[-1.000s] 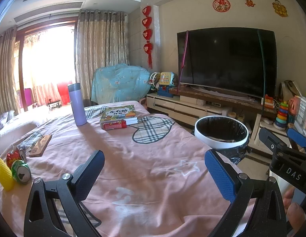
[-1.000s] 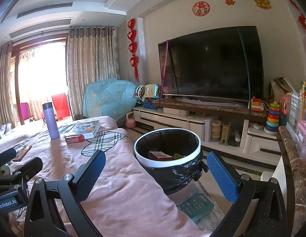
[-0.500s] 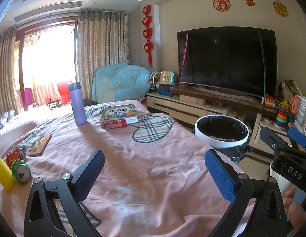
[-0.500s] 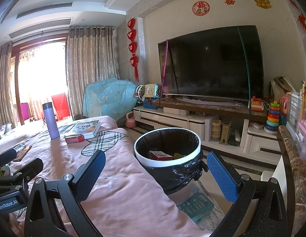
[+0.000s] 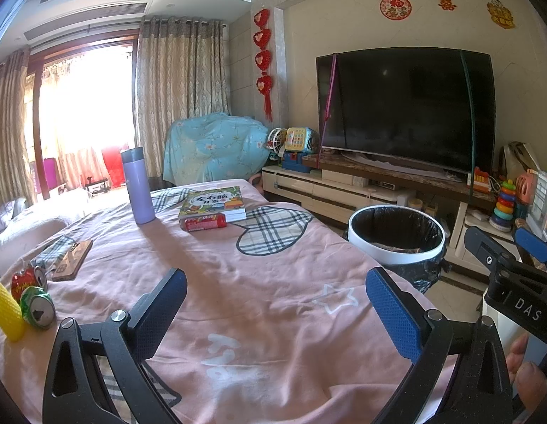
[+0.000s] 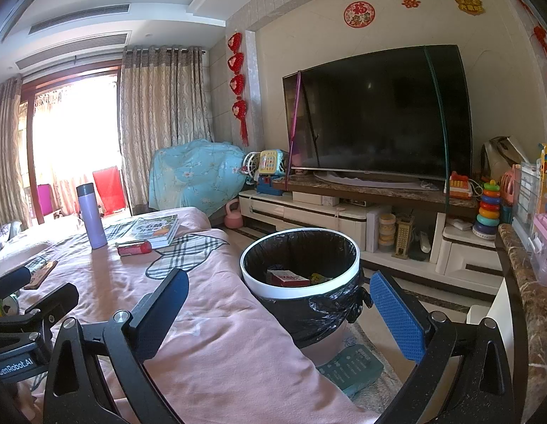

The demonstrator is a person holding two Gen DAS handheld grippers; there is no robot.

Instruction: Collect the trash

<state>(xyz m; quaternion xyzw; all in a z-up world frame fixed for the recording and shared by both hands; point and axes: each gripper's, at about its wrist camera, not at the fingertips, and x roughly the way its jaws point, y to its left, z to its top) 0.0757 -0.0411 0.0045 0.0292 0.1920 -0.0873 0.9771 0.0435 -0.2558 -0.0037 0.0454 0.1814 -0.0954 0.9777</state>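
A white-rimmed trash bin [image 6: 300, 288] with a black liner stands on the floor by the table's right edge; it holds a red box [image 6: 285, 277]. It also shows in the left wrist view [image 5: 395, 249]. On the pink tablecloth [image 5: 238, 282] lie a red can [image 5: 202, 223] by a book, and at far left a crushed red can [image 5: 27, 279], a green can [image 5: 37, 306] and a yellow foam net [image 5: 6, 312]. My left gripper [image 5: 275, 304] is open and empty above the cloth. My right gripper [image 6: 278, 305] is open and empty near the bin.
A purple flask [image 5: 137, 185], a book [image 5: 213, 203] and a wooden block [image 5: 72, 259] sit on the table. A TV [image 6: 379, 123] on a low cabinet, toys and a marble counter edge [image 6: 521, 300] lie to the right. A teal scale [image 6: 351, 365] lies on the floor.
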